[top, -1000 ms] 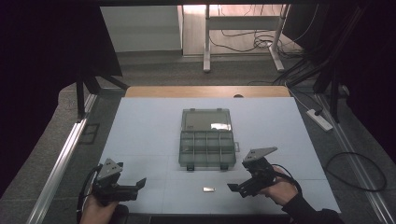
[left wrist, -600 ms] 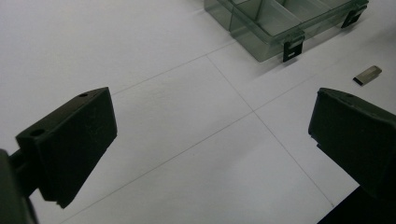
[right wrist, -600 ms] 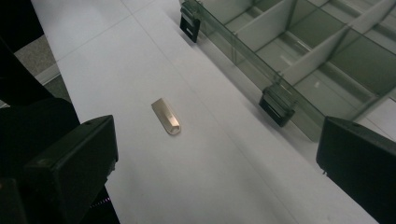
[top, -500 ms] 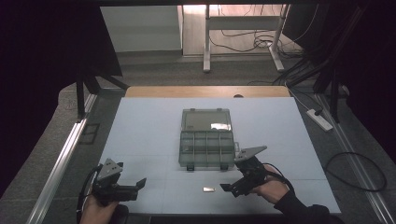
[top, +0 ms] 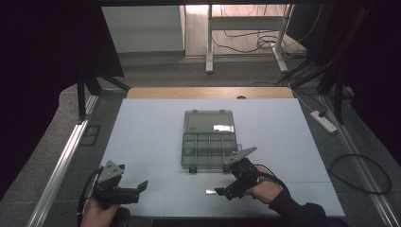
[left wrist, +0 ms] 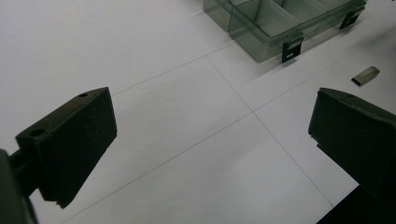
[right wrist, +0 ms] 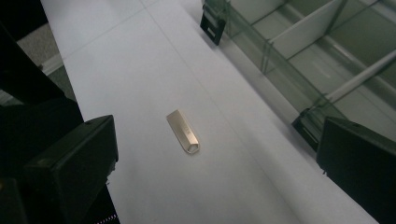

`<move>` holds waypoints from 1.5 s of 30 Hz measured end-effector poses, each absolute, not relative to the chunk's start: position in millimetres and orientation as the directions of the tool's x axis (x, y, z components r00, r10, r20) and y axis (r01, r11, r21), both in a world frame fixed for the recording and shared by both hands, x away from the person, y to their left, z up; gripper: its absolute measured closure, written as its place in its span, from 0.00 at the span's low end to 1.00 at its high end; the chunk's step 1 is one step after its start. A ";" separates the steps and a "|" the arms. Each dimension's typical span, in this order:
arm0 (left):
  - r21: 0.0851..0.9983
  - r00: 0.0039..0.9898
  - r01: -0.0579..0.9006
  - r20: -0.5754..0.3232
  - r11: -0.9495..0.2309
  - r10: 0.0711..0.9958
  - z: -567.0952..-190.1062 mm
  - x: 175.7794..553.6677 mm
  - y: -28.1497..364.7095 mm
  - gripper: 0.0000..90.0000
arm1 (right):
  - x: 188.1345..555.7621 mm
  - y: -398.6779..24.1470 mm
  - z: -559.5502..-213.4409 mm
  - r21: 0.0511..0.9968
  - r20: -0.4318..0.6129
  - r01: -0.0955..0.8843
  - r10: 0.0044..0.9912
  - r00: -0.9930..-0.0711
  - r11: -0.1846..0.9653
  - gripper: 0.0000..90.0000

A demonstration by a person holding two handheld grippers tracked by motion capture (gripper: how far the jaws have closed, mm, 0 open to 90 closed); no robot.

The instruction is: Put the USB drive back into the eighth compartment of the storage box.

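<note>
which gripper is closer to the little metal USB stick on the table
The right gripper: its open jaws sit just beside the USB stick, which lies between them in its own view. The left gripper rests apart near the table's left front, also open.

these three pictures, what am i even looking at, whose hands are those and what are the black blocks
A person sits at a white table and holds a hand-held tool in each hand. The high view looks down from above: left tool, right tool. The other two pictures come from cameras riding on each tool; the black blocks are that tool's own two jaws, standing apart. On the table lie an open clear compartment box and a small metal USB stick. The right tool points at the stick, which lies flat between its open jaws, apart from them. Neither tool holds anything.
</note>
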State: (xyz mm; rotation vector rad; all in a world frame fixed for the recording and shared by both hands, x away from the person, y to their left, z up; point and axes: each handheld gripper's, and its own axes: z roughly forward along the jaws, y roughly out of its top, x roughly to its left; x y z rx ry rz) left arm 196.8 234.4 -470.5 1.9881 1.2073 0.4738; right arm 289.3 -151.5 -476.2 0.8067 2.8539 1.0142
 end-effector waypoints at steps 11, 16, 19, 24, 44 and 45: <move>0.755 0.488 0.594 -0.066 -0.276 0.870 -470.7 197.1 234.0 0.01 | 288.7 -128.4 -487.2 0.508 0.113 0.432 0.440 -0.891 0.745 0.00; 0.755 0.489 0.595 -0.069 -0.275 0.870 -470.8 197.3 234.3 0.01 | 286.7 -115.5 -495.4 0.468 0.092 0.403 0.410 -0.907 0.786 0.00; 0.755 0.491 0.594 -0.068 -0.276 0.869 -470.8 197.3 234.2 0.01 | 286.7 -109.2 -499.1 0.451 0.084 0.403 0.412 -0.907 0.796 0.00; 0.755 0.491 0.595 -0.069 -0.276 0.868 -470.9 197.4 234.4 0.01 | 287.3 -103.9 -504.0 0.433 0.078 0.398 0.407 -0.910 0.809 0.00; 0.754 0.492 0.596 -0.071 -0.276 0.868 -470.9 197.7 234.3 0.01 | 282.1 -100.1 -508.8 0.393 -0.011 0.287 0.316 -0.949 0.874 0.50; 0.753 0.492 0.596 -0.070 -0.277 0.868 -470.9 197.7 234.2 0.01 | 281.6 -100.3 -508.3 0.395 -0.015 0.280 0.311 -0.950 0.875 0.57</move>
